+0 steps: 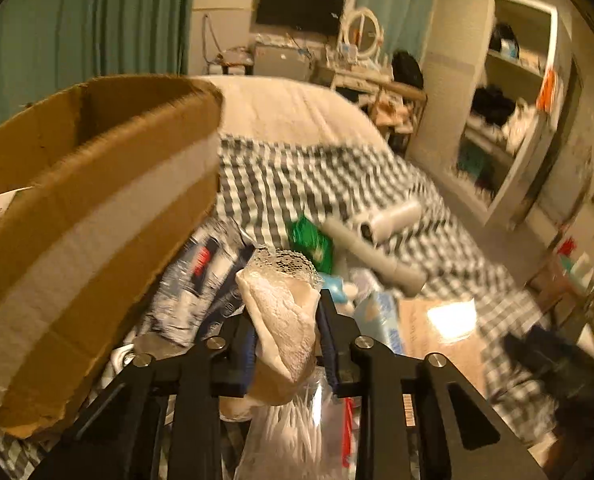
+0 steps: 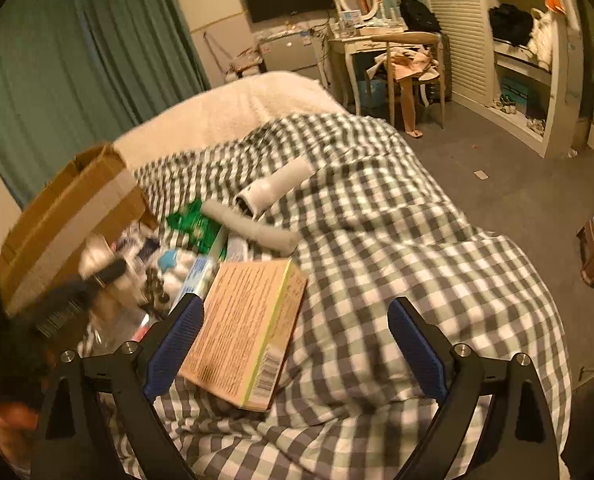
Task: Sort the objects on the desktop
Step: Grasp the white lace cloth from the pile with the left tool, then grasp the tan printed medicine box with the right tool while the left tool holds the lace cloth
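Left wrist view shows the left gripper [image 1: 287, 320] clamped on a cream lace cloth [image 1: 287, 320], lifted beside the cardboard box [image 1: 97, 200] above the cluttered checkered bedspread [image 1: 337, 184]. Right wrist view shows the right gripper [image 2: 297, 340] spread wide, empty, over a flat tan box [image 2: 241, 332].

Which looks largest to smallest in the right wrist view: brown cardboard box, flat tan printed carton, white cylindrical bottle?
1. Brown cardboard box
2. Flat tan printed carton, though nearness to the camera inflates it, so the top two are unsure
3. White cylindrical bottle
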The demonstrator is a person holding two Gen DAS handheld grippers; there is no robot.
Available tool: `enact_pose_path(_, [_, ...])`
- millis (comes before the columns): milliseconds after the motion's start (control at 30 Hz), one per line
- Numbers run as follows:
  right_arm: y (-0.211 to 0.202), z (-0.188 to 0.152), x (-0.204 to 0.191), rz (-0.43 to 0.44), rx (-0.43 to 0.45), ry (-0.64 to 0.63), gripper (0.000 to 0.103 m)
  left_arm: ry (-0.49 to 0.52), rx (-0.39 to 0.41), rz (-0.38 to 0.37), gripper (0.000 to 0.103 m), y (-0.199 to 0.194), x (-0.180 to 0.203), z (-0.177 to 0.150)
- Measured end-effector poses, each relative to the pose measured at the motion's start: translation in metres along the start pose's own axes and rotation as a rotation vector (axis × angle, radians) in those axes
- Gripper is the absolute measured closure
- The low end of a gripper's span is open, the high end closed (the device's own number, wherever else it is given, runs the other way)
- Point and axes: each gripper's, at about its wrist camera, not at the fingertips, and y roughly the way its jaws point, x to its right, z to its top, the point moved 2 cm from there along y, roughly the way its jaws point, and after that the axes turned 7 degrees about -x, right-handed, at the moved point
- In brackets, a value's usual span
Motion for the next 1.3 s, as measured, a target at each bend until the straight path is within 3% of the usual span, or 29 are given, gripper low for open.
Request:
enact_pose_path(133, [0.009, -0.012, -0.028, -0.056, -0.022, -0.125, 0.008, -0.027, 0.024, 0.029, 0.077, -0.017, -0.014, 0.004])
enact_pose_path(300, [0.024, -0.024, -0.053, -0.063, -0.078, -0.241, 0.005, -0.118, -0.005, -0.026, 0.077, -0.017, -0.031, 0.006])
enact_pose_path(467, [0.046, -0.028, -0.059, -0.126, -0.112, -0.286, 0.003, -0.149, -0.045, -0.04, 0.077, -0.008, -0.034, 0.005])
enact_pose_path(800, [0.059, -0.026, -0.059, -0.089, -0.14, -0.272, 0.0, -0.128, -0.066, -0.032, 0.077, -0.002, -0.027, 0.001])
enact_pose_path(967, [0.065, -0.038, -0.073, -0.216, -0.12, -0.374, 0.0, -0.121, -0.064, -0.022, 0.077, -0.004, -0.027, -0.001])
enact_pose_path(1033, [0.064, -0.035, -0.067, -0.228, -0.116, -0.363, 0.0, -0.122, -0.069, -0.02, 0.077, -0.003, -0.028, -0.002])
enact_pose_path(1133, [0.05, -0.024, -0.044, -0.165, -0.085, -0.252, 0.003, -0.127, -0.075, -0.018, 0.077, -0.002, -0.03, -0.002])
enact_pose_path(1200, [0.041, -0.018, -0.029, -0.127, -0.072, -0.194, 0.025, -0.132, -0.078, -0.022, 0.077, -0.001, -0.032, -0.003])
enact_pose_path(1300, [0.032, -0.013, -0.008, -0.1, -0.058, -0.118, 0.027, -0.135, -0.079, -0.027, 0.077, -0.002, -0.032, -0.002])
